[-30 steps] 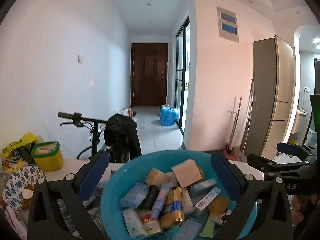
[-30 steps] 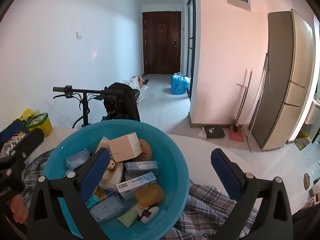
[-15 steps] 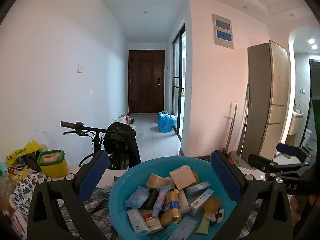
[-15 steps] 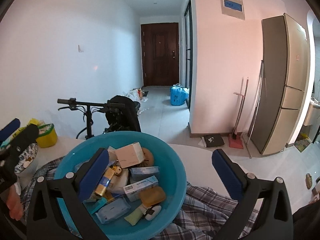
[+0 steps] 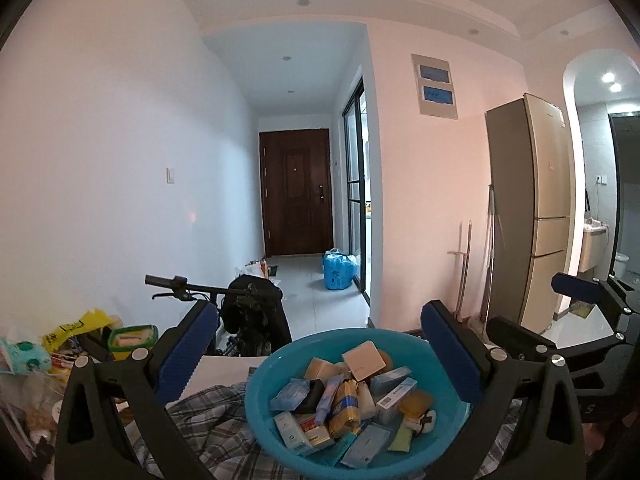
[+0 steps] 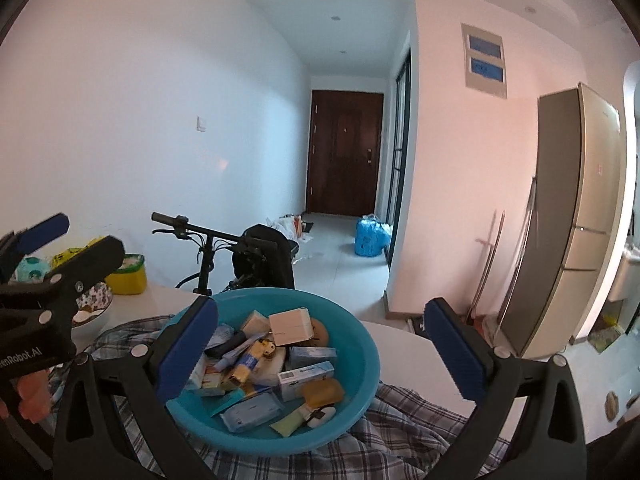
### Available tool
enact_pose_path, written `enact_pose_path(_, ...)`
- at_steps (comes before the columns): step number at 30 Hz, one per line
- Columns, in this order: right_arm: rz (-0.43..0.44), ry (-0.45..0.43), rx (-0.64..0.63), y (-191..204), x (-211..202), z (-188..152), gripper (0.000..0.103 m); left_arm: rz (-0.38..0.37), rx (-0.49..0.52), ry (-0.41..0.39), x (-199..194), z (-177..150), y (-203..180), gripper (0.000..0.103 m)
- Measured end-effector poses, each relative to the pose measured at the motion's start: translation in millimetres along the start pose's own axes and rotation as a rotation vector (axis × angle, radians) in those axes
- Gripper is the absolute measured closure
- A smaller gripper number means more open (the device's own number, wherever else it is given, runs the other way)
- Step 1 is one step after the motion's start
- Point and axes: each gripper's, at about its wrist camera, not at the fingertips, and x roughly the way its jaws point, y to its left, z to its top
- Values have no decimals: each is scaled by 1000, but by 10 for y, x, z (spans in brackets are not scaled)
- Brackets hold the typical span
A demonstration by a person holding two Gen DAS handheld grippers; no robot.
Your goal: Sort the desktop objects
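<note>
Both tongs are spread wide and hold nothing: left tongs (image 5: 320, 356) and right tongs (image 6: 322, 350) hover above the blue basin (image 6: 362, 372) of small boxes.

Home: fridge (image 5: 532, 216), bicycle (image 6: 216, 248), entrance door (image 5: 296, 192).

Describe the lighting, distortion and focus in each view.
Left wrist view: strong fisheye bowing, dark vignette corners, bright ceiling spots at far right, pinkish cast on the wall; teal basin sharp. Right wrist view: same bowing and vignette, soft even daylight, basin sharp, fridge edge slightly blurred.
</note>
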Motion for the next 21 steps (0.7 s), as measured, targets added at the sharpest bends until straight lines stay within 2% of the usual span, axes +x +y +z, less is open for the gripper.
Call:
enact_pose_path(9, 61, -55, 54, 15, -444, -62, 1, 7, -21, -37, -529, 1, 102, 0)
enact_pose_path(12, 55, -72, 72, -10, -586, -91, 0, 30, -23, -46, -698, -13, 143, 0)
enact_pose_path(21, 43, -143, 75, 64, -1041, -107, 0, 16, -36, -73, -1091, -43, 218, 0)
